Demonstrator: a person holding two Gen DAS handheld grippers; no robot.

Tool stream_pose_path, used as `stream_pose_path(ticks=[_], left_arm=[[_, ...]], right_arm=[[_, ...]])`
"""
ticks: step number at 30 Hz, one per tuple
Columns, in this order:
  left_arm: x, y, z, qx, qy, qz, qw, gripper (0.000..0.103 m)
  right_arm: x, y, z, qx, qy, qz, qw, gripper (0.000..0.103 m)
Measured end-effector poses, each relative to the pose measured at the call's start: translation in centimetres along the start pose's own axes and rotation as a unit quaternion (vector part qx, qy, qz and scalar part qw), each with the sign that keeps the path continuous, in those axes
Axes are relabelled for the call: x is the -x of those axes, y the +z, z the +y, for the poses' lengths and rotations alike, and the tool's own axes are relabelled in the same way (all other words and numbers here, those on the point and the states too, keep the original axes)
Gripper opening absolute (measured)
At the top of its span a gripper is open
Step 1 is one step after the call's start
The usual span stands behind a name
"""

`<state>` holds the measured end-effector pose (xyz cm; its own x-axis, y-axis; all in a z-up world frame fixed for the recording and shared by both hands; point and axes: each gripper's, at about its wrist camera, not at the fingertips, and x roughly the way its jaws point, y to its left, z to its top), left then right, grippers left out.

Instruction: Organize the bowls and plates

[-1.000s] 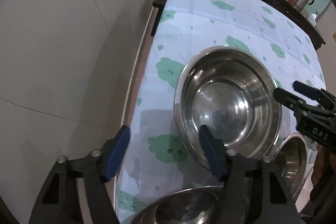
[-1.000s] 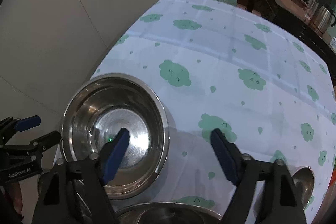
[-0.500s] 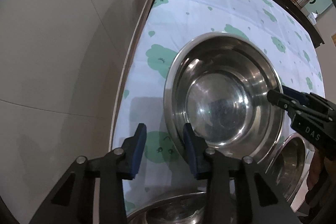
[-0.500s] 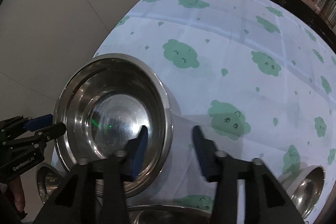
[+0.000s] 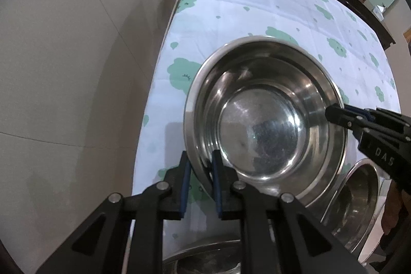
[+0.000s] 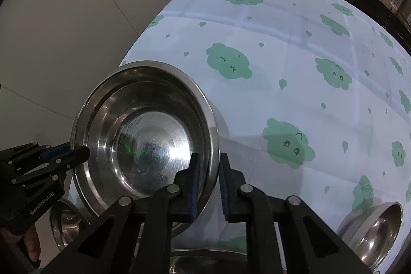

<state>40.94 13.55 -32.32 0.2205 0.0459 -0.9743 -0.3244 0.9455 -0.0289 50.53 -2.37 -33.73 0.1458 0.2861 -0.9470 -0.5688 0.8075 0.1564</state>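
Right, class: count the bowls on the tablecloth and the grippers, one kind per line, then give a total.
Steel bowls: 4, one big bowl and three others.
Grippers: 2, the left gripper and the right gripper, the jaws of both closing with the big bowl's rim between them.
Total: 6.

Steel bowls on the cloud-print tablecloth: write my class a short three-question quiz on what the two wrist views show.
1. True or false: both grippers have the rim of the big bowl between their fingers.
2. What else of steel stands by it on the tablecloth?
3. Which side of the big bowl does the left gripper take, seen from the right wrist? A) left B) right

Key
1. True; the right gripper is opposite, and both are closing.
2. A small bowl, among others.
3. A
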Motion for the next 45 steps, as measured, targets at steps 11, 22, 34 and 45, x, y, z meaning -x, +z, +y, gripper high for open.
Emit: stream_pose_path(ticks=[11,22,34,45], left_arm=[[1.1,0.1,-0.1,0.006,-0.004,-0.01,0.9999,0.013],[3.8,0.1,0.5,0.024,-0.002,-0.024,0.9994,0.013],[6.9,-1.3,1.4,0.03,0.0,-0.038,0.9988,0.013],[8.5,-3.3,2.1,0.038,0.002,-0.045,0.9983,0.013]], right_arm=[[0.8,0.1,-0.3,-0.003,0.004,-0.005,1.0,0.012],[3.7,1.0,0.8,0.015,0.004,-0.026,1.0,0.012],[6.5,0.4,2.5,0.03,0.011,-0.038,0.999,0.012],[8.2,-1.2,4.3,0.042,0.018,-0.041,0.998,0.012]])
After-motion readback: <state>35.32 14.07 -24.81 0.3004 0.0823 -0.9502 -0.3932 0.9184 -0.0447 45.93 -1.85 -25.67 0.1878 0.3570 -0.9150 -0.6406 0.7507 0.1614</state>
